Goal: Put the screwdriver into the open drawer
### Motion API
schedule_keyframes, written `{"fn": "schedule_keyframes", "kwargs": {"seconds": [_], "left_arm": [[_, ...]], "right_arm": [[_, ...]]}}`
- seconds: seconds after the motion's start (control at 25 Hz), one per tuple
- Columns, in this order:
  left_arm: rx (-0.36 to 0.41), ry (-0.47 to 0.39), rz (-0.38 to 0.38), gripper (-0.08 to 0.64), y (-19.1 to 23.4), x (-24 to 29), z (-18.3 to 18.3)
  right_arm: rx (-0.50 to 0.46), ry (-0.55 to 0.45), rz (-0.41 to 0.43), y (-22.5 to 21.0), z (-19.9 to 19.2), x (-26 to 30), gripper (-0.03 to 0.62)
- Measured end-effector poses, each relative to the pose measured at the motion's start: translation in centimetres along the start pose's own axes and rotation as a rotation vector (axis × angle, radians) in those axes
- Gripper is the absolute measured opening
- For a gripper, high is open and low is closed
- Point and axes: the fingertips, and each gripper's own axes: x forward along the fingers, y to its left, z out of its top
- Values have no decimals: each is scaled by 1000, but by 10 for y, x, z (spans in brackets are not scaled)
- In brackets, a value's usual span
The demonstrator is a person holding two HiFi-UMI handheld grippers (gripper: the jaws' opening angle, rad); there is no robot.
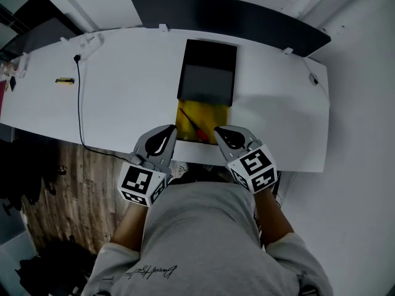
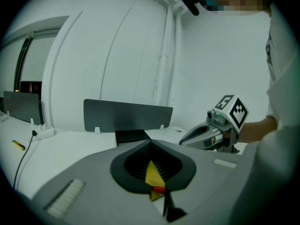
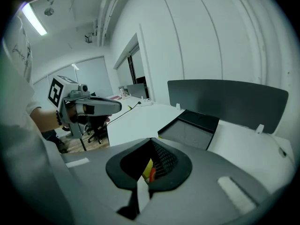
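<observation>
The yellow open drawer (image 1: 196,117) sticks out from under a black box (image 1: 207,71) at the desk's front edge. A red-handled screwdriver (image 1: 196,130) lies inside it, slanting from upper left to lower right. My left gripper (image 1: 169,129) hangs just left of the drawer's front, and my right gripper (image 1: 220,131) hangs just right of it. Both are shut and hold nothing. Through the left gripper (image 2: 151,142) I see a sliver of yellow and the red handle (image 2: 158,189). The right gripper (image 3: 151,139) view shows the same handle (image 3: 152,174).
A white desk (image 1: 123,97) carries a black cable (image 1: 79,103), a small yellow item (image 1: 64,81) and a power strip (image 1: 90,41) at the left. A dark screen (image 1: 228,16) lines its far edge. Wooden floor (image 1: 68,190) lies at the lower left.
</observation>
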Motion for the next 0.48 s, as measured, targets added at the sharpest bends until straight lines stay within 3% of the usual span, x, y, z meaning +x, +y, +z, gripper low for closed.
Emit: {"fn": "schedule_keyframes", "kwargs": {"seconds": [0.48], "left_arm": [[8,1,-6,0,1,-2,2]], "right_arm": [[-8,17,-22,-11,0,0,12]]}}
